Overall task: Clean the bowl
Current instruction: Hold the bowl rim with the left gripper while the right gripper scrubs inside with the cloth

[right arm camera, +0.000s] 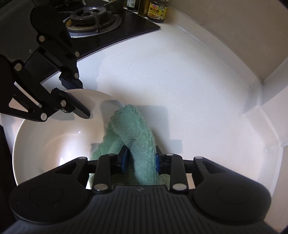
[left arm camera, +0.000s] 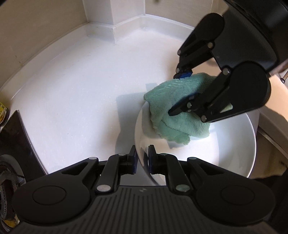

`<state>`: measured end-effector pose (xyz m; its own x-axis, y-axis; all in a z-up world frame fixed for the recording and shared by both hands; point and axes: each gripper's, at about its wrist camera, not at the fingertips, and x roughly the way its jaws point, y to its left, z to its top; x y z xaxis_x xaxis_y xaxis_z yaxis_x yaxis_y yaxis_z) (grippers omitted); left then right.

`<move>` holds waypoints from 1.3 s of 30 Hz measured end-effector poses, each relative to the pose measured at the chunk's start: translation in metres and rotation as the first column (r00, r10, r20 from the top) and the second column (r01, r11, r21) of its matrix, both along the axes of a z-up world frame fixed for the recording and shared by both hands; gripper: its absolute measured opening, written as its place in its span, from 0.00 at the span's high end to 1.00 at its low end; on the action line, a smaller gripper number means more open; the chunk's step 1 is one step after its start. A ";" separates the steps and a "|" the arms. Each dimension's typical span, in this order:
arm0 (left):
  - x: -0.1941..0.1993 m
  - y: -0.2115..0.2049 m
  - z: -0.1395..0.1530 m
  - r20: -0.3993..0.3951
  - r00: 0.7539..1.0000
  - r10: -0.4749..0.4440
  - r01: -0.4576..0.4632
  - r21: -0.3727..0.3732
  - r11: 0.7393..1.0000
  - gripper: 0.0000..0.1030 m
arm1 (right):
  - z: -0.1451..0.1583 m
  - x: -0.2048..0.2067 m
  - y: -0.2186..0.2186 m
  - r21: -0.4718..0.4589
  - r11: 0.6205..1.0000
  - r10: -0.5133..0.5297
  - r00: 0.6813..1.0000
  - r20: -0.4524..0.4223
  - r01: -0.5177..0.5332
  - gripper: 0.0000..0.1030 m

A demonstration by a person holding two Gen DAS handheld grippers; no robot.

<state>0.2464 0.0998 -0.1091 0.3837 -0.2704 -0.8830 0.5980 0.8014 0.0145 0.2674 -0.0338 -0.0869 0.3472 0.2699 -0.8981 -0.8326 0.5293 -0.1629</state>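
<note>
A white bowl sits on the white counter. My left gripper is shut on its near rim, one pad inside and one outside. A green fluffy cloth lies draped over the bowl's far rim, partly inside the bowl and partly on the counter. My right gripper stands over it with its jaws wide. A fold of the cloth lies between the blue pads, with a dark gap at the left pad, so it is not squeezed.
The white counter runs to a wall corner with a boxed pillar. A black glass hob with a gas burner lies beside the bowl, its edge close to my left gripper. Sauce jars stand behind the hob.
</note>
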 end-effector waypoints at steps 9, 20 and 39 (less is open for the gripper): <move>0.007 0.009 -0.006 0.008 1.000 0.006 -0.006 -0.017 1.000 0.90 | 0.004 -0.030 -0.006 -0.054 0.994 -0.093 0.992 0.084 0.098 0.80; -0.008 0.002 0.000 0.009 1.000 -0.005 0.006 -0.034 0.999 0.90 | 0.061 -0.062 -0.016 0.065 0.992 -0.113 0.982 0.150 0.104 0.80; -0.016 -0.002 0.004 0.020 1.000 0.002 -0.001 -0.051 0.999 0.90 | -0.005 -0.018 0.030 0.017 0.993 -0.111 0.988 -0.104 0.114 0.97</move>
<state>0.2304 0.0981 -0.1056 0.4015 -0.3146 -0.8601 0.5970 0.8021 -0.0147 0.2490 -0.0037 -0.0921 0.2827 0.2551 -0.9247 -0.7793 0.6231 -0.0664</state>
